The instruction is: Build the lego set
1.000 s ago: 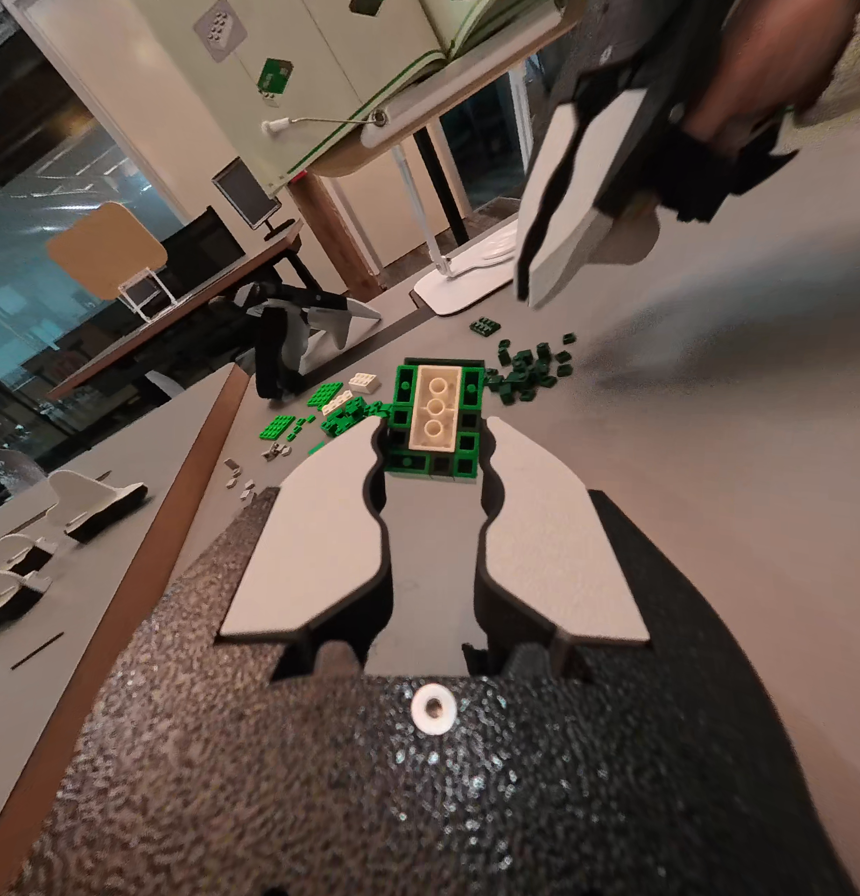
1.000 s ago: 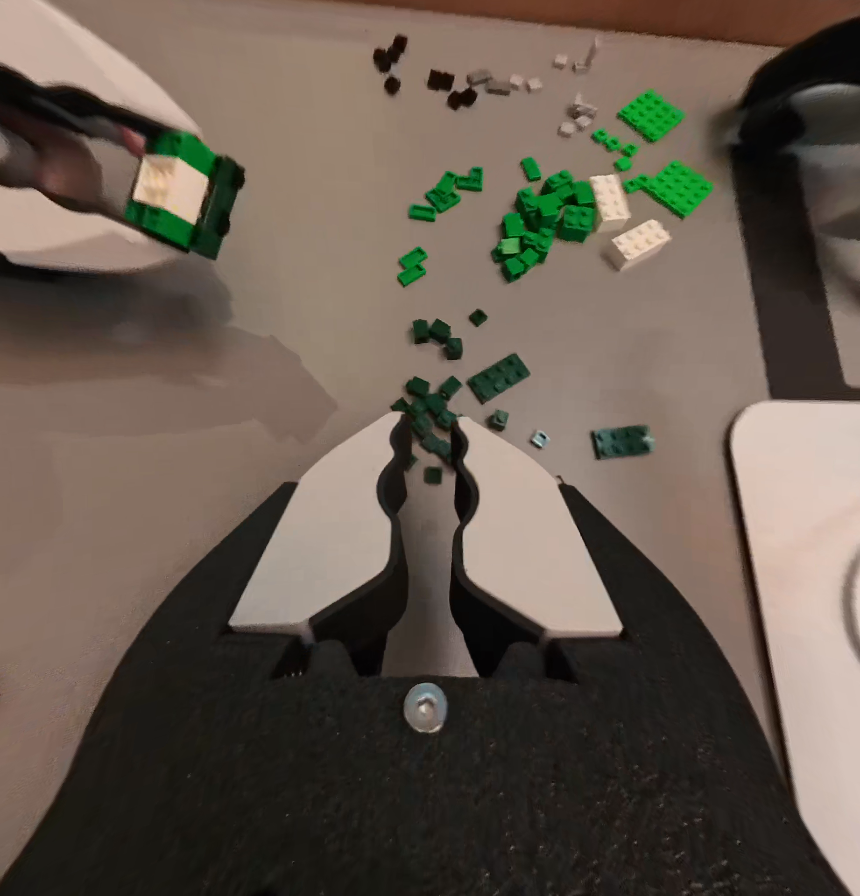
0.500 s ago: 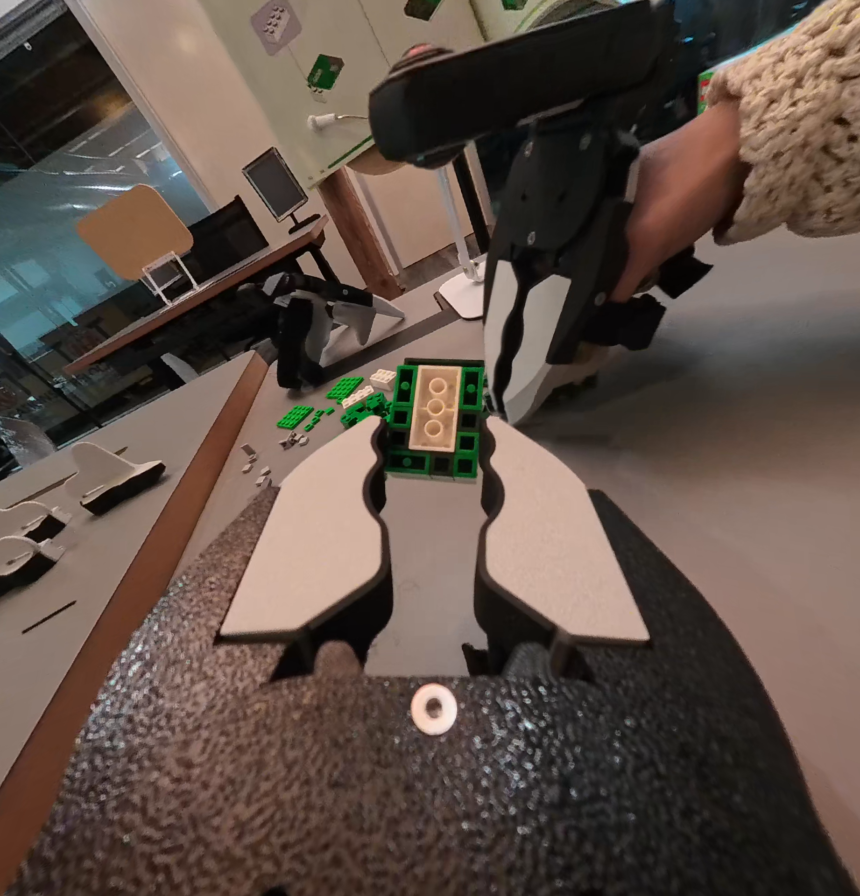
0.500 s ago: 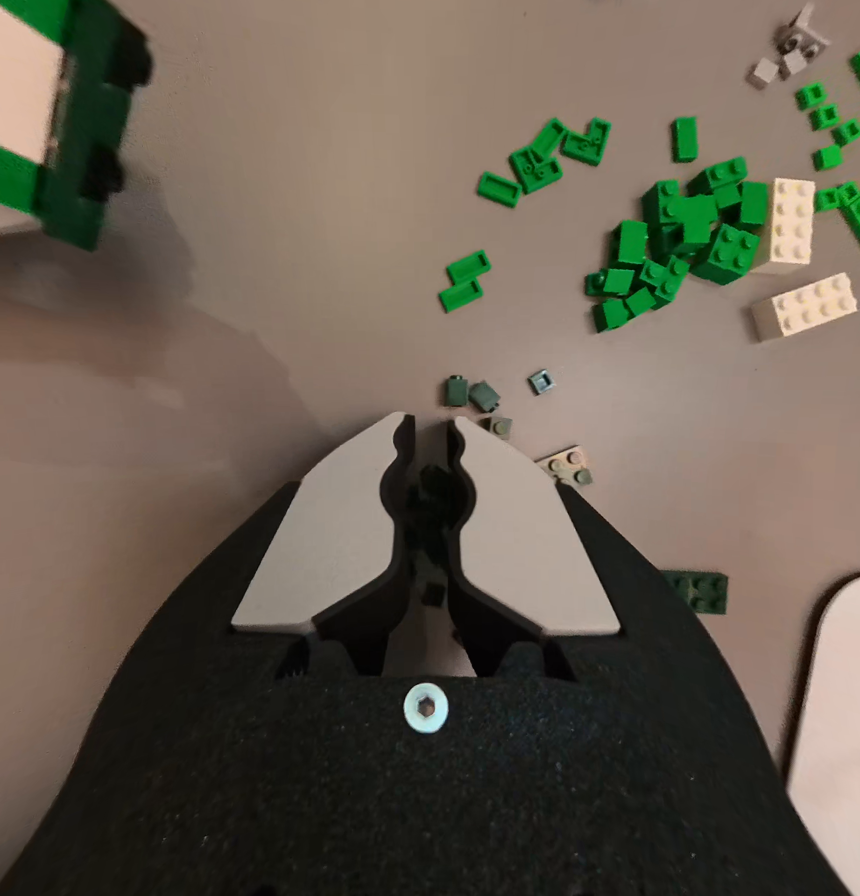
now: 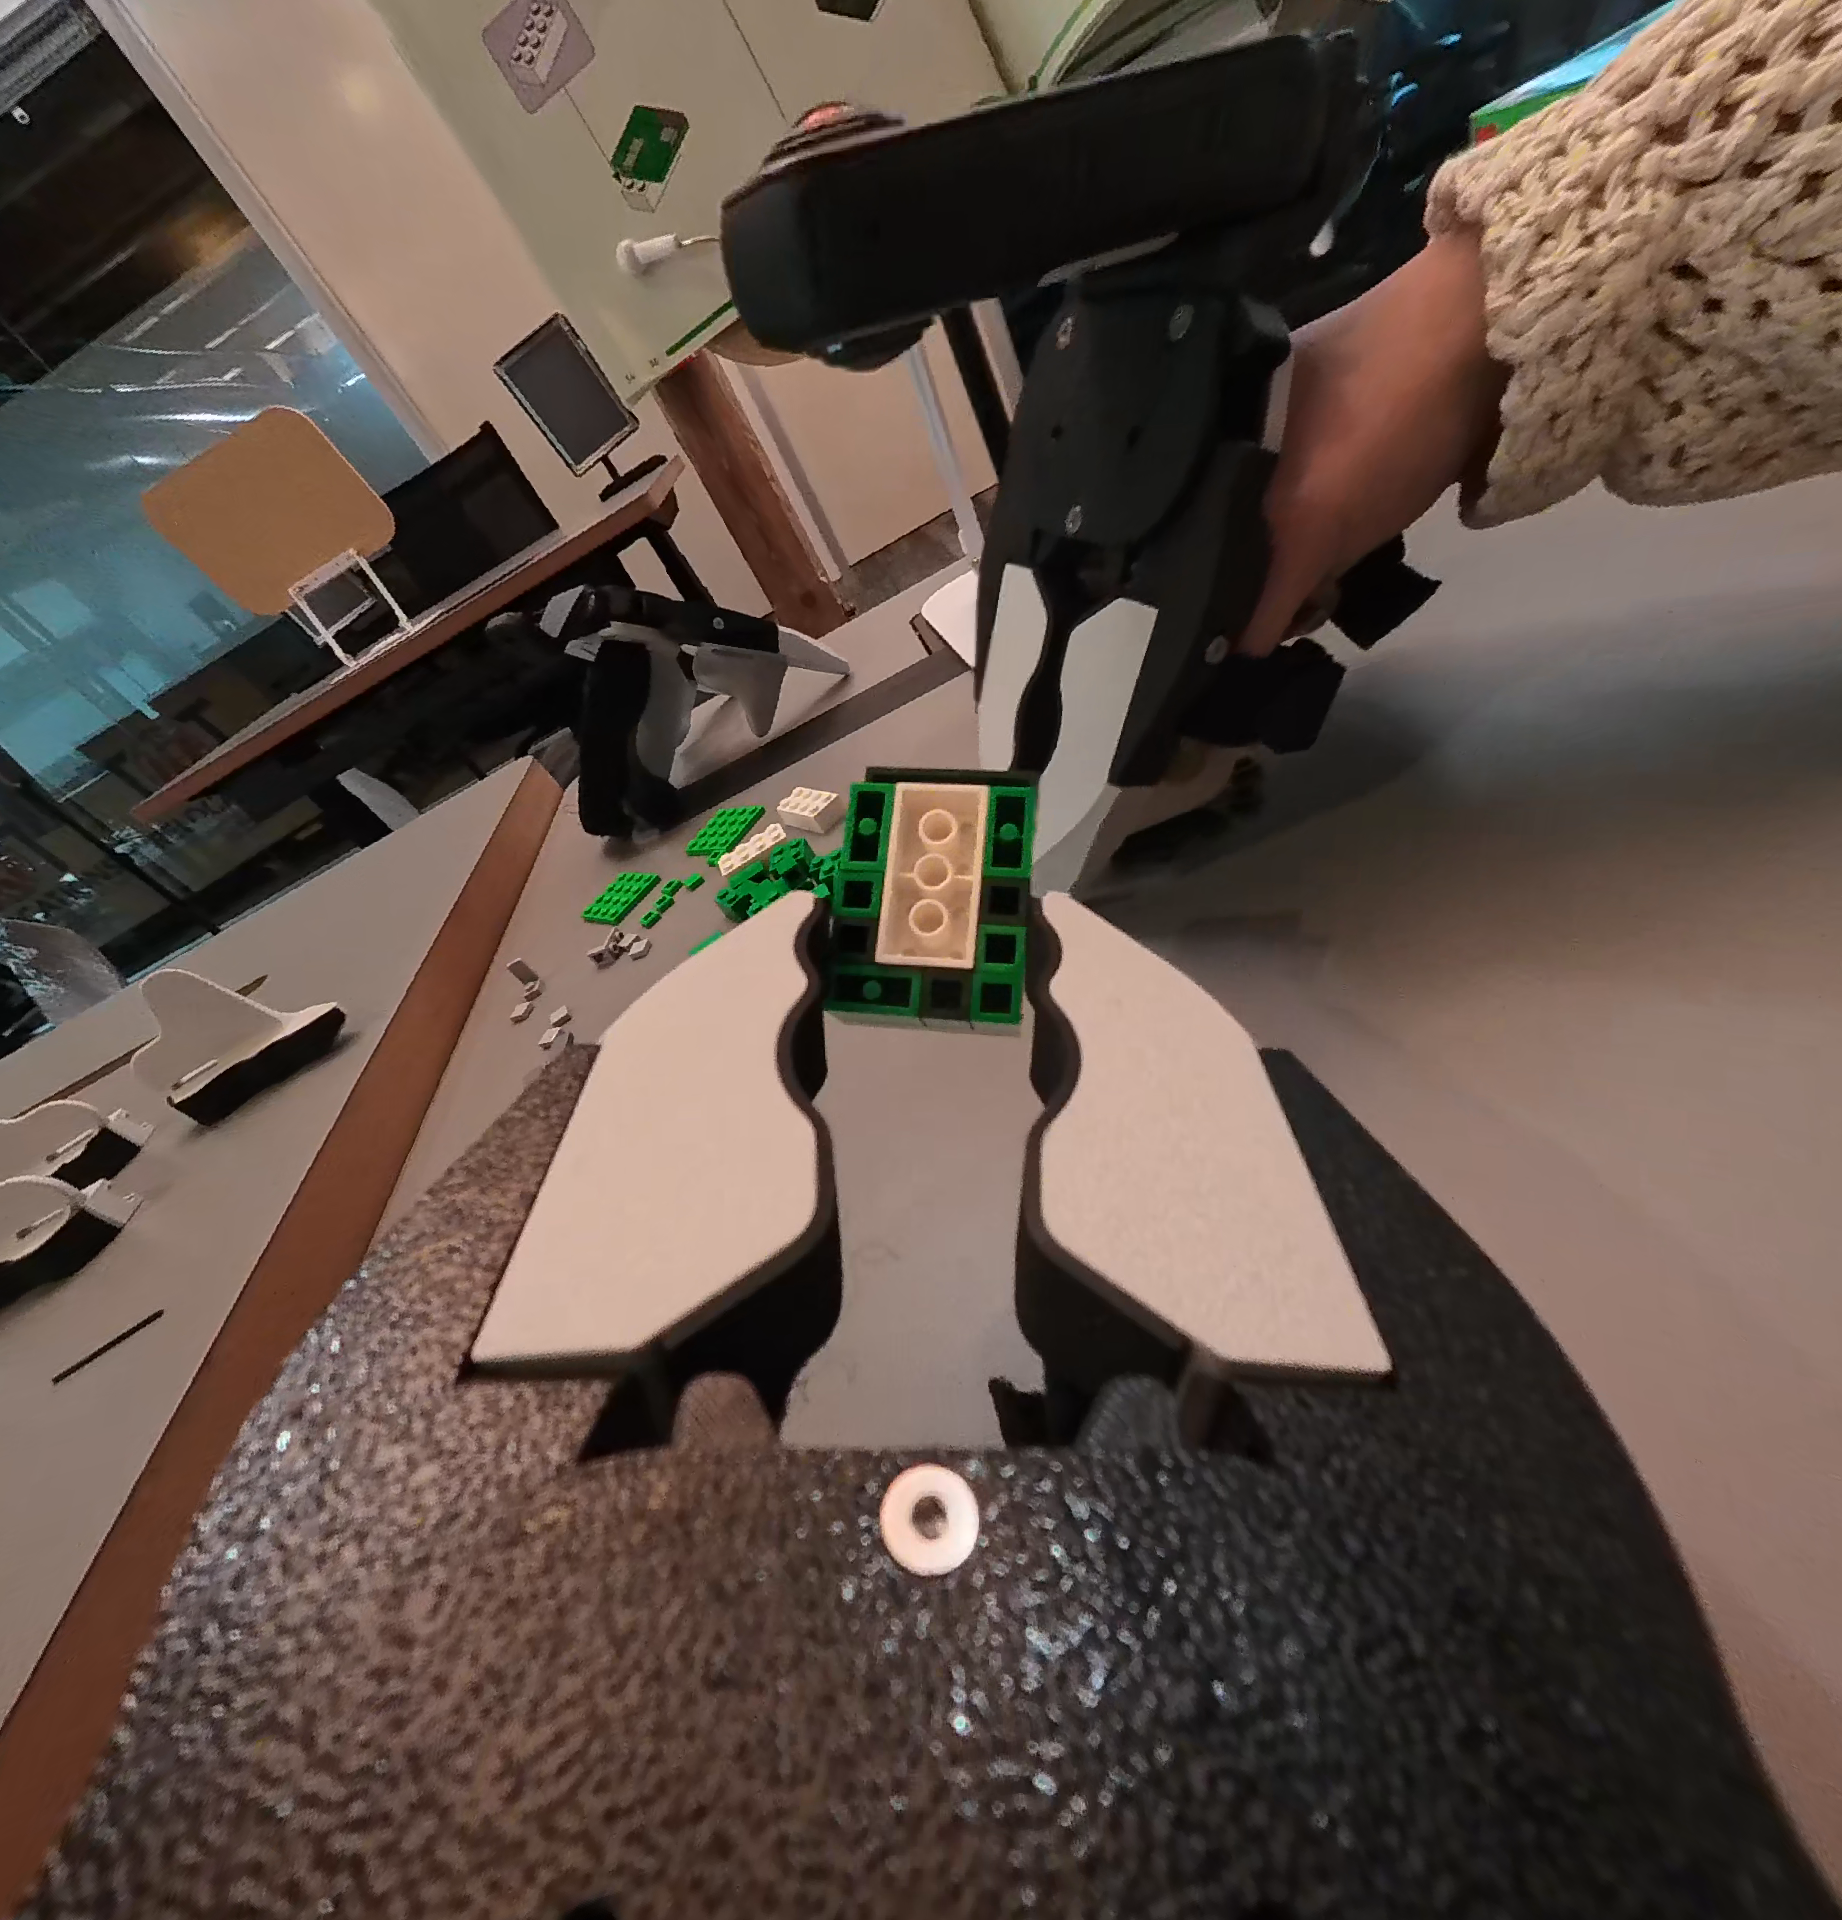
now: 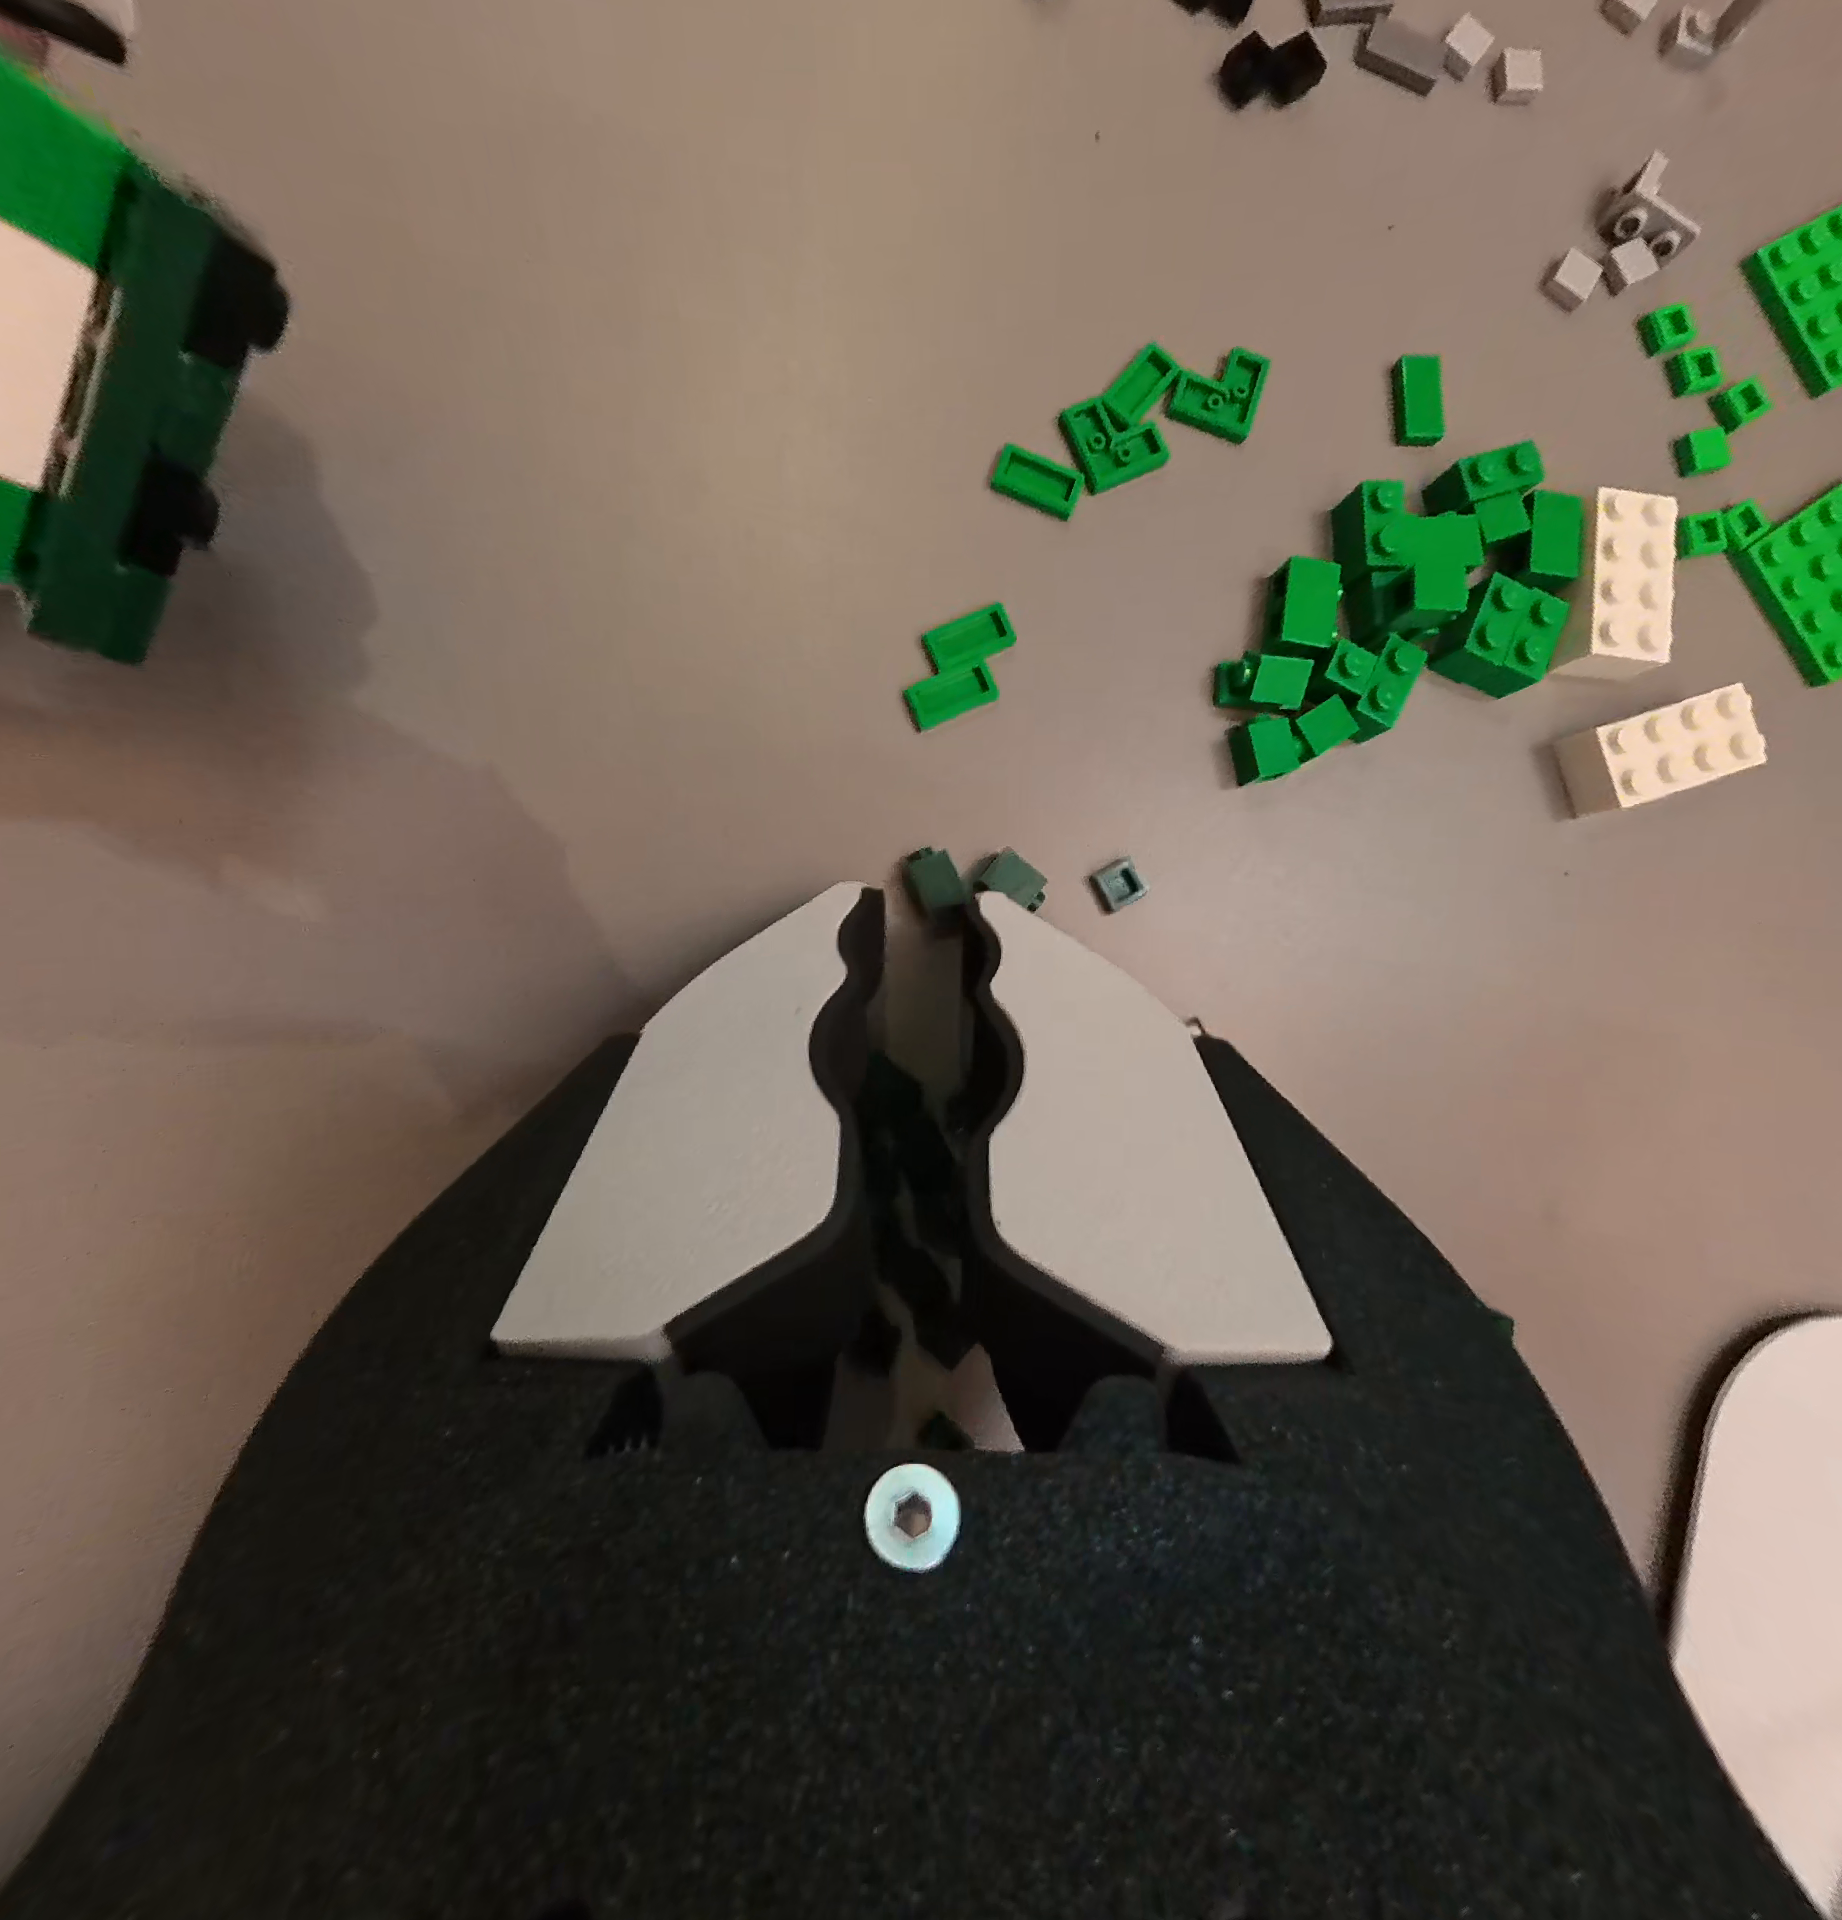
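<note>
Left tongs (image 5: 927,961) are clamped on the green-and-white lego build (image 5: 932,899), held up at centre frame in the left wrist view, above the grey tabletop (image 5: 1519,1039). Right tongs (image 6: 922,904) are nearly shut, a narrow gap at the tips with nothing clearly gripped, down over small dark green pieces (image 6: 974,878) at mid-frame. Bright green bricks (image 6: 1416,603) and white bricks (image 6: 1660,748) sit loose at the upper right.
</note>
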Tool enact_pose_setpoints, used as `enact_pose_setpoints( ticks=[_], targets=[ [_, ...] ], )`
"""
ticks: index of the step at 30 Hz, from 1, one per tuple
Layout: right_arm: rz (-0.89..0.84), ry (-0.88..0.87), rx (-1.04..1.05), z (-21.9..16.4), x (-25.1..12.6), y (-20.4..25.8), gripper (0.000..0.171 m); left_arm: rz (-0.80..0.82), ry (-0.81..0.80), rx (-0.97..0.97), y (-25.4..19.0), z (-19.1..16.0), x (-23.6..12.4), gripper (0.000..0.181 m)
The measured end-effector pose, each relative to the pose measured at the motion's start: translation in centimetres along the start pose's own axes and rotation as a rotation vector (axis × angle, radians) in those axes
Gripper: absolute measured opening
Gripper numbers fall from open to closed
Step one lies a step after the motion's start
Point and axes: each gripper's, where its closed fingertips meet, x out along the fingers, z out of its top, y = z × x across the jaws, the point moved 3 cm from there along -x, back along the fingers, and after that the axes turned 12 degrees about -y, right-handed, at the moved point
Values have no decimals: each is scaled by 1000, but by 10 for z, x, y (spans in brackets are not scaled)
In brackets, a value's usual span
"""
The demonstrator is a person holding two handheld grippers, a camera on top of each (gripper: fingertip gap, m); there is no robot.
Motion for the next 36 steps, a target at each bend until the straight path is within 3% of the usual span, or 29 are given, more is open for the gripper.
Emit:
enact_pose_setpoints(
  ticks=[3,10,13,21,26,36],
  targets=[
    [-1,-8,-14,1,2,0,2,-2,2,4,0,0,0,36],
    [8,-18,-132,1,-7,16,2,13,6,-8,3,0,0,37],
    [98,-11,-127,-2,-12,31,0,4,6,2,1,0,0,37],
    [232,68,-151,-19,-62,82,0,-14,4,5,-1,1,-2,37],
    [297,18,-120,-34,-78,122,0,-40,14,22,-6,0,-1,36],
    [179,-26,-8,-45,-82,118,11,-59,27,45,-9,-2,-3,36]
  ],
)
